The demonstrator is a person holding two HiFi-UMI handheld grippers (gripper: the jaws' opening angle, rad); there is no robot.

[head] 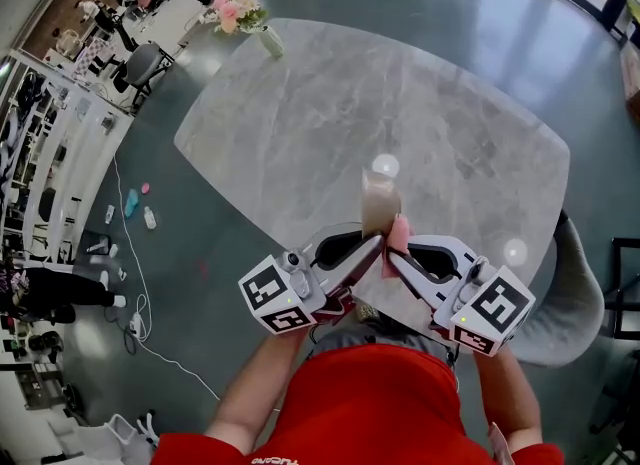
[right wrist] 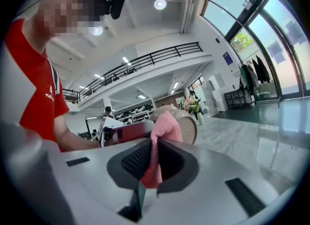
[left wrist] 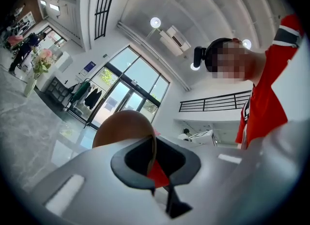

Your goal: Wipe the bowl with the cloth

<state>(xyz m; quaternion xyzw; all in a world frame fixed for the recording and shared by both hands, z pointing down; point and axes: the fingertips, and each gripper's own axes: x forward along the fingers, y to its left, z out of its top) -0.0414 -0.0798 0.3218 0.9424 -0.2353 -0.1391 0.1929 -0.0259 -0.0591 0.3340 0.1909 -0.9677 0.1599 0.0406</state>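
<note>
A tan bowl (head: pixel 380 201) is held up in the air over the near edge of a grey marble table (head: pixel 330 123), tipped on its side, right at the tips of both tongs. The left tongs (head: pixel 372 245) are clamped onto the bowl's thin rim, one jaw inside and one outside, and carry its whole weight. The right tongs (head: pixel 396 253) pinch a pink cloth (head: pixel 399 236), which is bunched at their tips and appears to touch the bowl on the side facing them. The two tools meet in a V just in front of the person's red shirt.

Wiping looks to be under way or just starting, since cloth and bowl are together. I cannot tell how much of the bowl has been covered. The next move likely calls for rubbing the cloth round the bowl's wall while the left tongs turn the bowl to offer fresh surface. The pinch on the rim needs to be firm enough that the bowl does not slip.

Beyond the tongs, the only other thing on the tabletop is a vase of pink flowers (head: pixel 270 43) at the far edge, well apart. A grey chair (head: pixel 580 303) sits to the right of the right tongs. Small items (head: pixel 131 203) lie on the floor out to the left of the left tongs. Nothing seems to stand in the way of the wiping.
</note>
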